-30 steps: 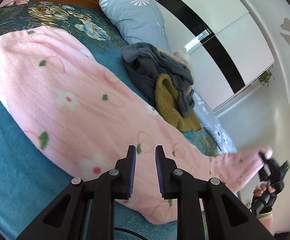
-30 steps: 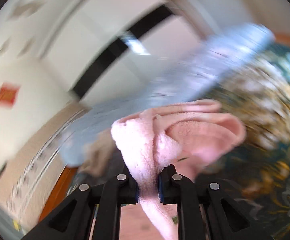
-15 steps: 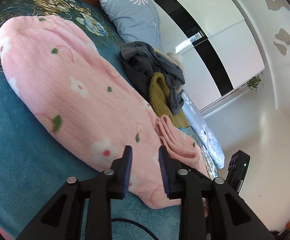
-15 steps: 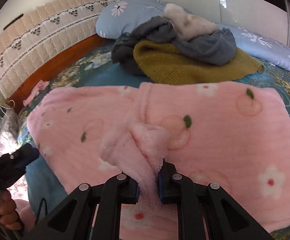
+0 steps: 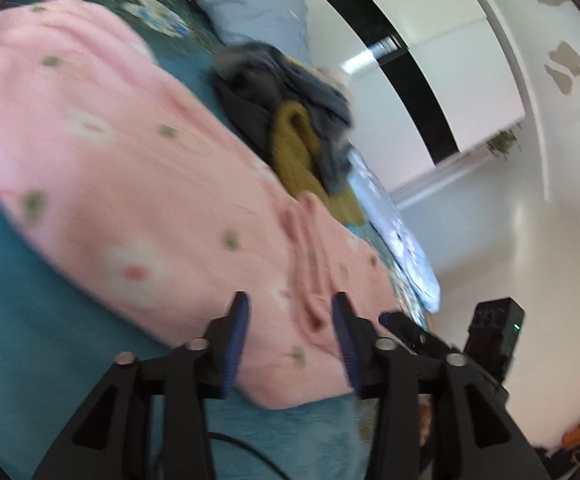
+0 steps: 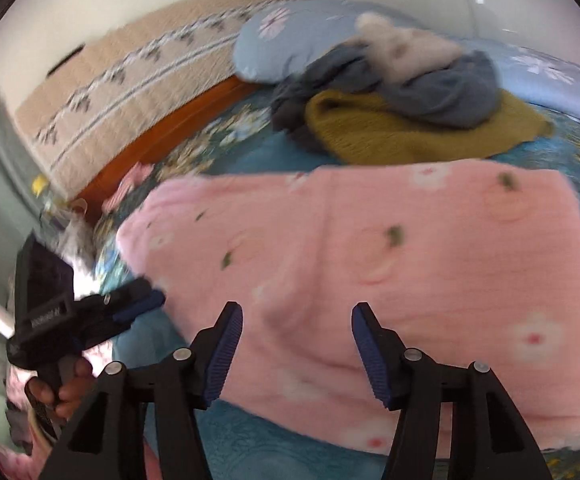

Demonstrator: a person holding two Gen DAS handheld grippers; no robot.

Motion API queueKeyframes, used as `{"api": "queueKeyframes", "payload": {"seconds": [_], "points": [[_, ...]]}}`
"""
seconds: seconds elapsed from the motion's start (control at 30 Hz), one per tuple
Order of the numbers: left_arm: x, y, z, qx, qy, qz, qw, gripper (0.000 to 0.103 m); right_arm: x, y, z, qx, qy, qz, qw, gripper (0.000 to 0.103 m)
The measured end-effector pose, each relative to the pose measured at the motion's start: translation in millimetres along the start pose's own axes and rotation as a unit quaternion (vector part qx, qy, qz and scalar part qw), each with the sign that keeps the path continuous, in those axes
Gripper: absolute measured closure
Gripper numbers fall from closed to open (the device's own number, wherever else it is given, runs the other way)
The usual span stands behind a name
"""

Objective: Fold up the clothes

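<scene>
A pink fleece garment [image 5: 137, 184] with flowers and green leaves lies flat on the teal bedspread [image 5: 21, 320], with one part folded over its near end as a ridge [image 5: 310, 264]. My left gripper [image 5: 290, 320] hovers over that near edge. Its jaws are opening and the pads press on nothing. In the right wrist view the same garment [image 6: 430, 264] fills the middle. My right gripper [image 6: 296, 332] stands just above its front edge with jaws opening and the cloth free of the pads. The left gripper [image 6: 137, 304], held by a hand [image 6: 63, 394], sits at the garment's left corner.
A heap of grey and mustard clothes [image 6: 410, 112] lies behind the pink garment, against light blue pillows [image 6: 290, 36]. A quilted headboard [image 6: 129, 80] runs along the far left. White floor [image 5: 510, 248] and wardrobe doors lie beyond the bed's edge.
The right gripper carried a pink end of the garment over onto its body, laid it down and let go. Both grippers' jaws have spread apart.
</scene>
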State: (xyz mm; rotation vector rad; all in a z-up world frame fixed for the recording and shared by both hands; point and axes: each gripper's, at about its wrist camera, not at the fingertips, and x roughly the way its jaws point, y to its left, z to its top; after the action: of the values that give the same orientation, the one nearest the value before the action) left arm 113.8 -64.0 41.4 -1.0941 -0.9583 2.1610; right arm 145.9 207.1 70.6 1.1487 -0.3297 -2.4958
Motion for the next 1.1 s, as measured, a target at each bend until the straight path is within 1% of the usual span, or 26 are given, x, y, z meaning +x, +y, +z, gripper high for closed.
{"api": "queueKeyframes", "payload": {"seconds": [0.03,0.1,0.17,0.2,0.27,0.3,0.37,0.4,0.43,0.47,0.53,0.57,0.6,0.63,0.67,0.7,0.77,0.83,0.9,0.97,1.03,1.1], "points": [[11,-8,-1,0.006,0.012,-0.007,0.9999,0.043,-8,-14,0,0.012,-0.012,-0.012,1.0,0.042],[39,-22,-3,0.017,0.042,0.001,0.999,0.041,-21,-39,-3,0.037,-0.035,-0.031,0.998,0.042],[64,-29,-4,0.021,0.069,0.016,0.9972,0.041,-27,-59,-10,0.069,-0.056,-0.024,0.996,0.042],[75,-29,-5,0.013,0.083,0.027,0.9961,0.041,-30,-69,-14,0.086,-0.066,-0.02,0.994,0.042],[97,-30,-6,-0.002,0.109,0.047,0.993,0.041,-29,-81,-18,0.112,-0.07,-0.008,0.991,0.042],[103,-31,-6,-0.004,0.109,0.058,0.9923,0.041,-28,-84,-19,0.115,-0.067,-0.004,0.991,0.042],[107,-38,-6,0.009,0.099,0.073,0.9923,0.042,-29,-84,-18,0.11,-0.073,-0.004,0.991,0.042],[108,-42,-6,0.017,0.093,0.081,0.9922,0.055,-29,-84,-17,0.105,-0.075,-0.003,0.992,0.042],[110,-46,-6,0.026,0.087,0.09,0.9918,0.084,-29,-83,-17,0.102,-0.075,-0.003,0.992,0.042],[112,-50,-5,0.037,0.085,0.106,0.99,0.086,-29,-83,-17,0.1,-0.074,-0.004,0.992,0.042],[109,-59,-3,0.063,0.072,0.111,0.9892,0.089,-29,-82,-17,0.096,-0.074,-0.006,0.993,0.042],[102,-65,-2,0.083,0.054,0.105,0.9895,0.089,-30,-81,-18,0.095,-0.078,-0.006,0.992,0.042],[89,-75,-1,0.114,0.026,0.1,0.9881,0.089,-33,-80,-18,0.094,-0.084,-0.006,0.992,0.042],[80,-80,1,0.135,0.01,0.102,0.9855,0.089,-35,-80,-18,0.093,-0.091,-0.007,0.992,0.042],[74,-82,3,0.151,0.0,0.107,0.9828,0.088,-37,-79,-19,0.092,-0.096,-0.008,0.991,0.042],[69,-80,6,0.155,0.0,0.112,0.9815,0.088,-36,-80,-19,0.094,-0.093,-0.011,0.991,0.042],[72,-60,9,0.127,0.021,0.123,0.984,0.087,-31,-82,-20,0.1,-0.08,-0.017,0.992,0.042],[83,-31,9,0.077,0.055,0.132,0.9868,0.086,-20,-84,-22,0.106,-0.053,-0.035,0.992,0.042],[90,-12,2,0.045,0.067,0.122,0.9893,0.084,-11,-85,-24,0.107,-0.032,-0.045,0.993,0.042],[89,-9,1,0.047,0.06,0.115,0.9905,0.083,-7,-83,-25,0.1,-0.023,-0.054,0.993,0.042],[90,-10,1,0.054,0.062,0.115,0.99,0.082,-3,-82,-27,0.092,-0.014,-0.063,0.994,0.042],[89,-8,-1,0.052,0.054,0.1,0.9921,0.082,2,-82,-28,0.085,-0.006,-0.07,0.994,0.042]]}}
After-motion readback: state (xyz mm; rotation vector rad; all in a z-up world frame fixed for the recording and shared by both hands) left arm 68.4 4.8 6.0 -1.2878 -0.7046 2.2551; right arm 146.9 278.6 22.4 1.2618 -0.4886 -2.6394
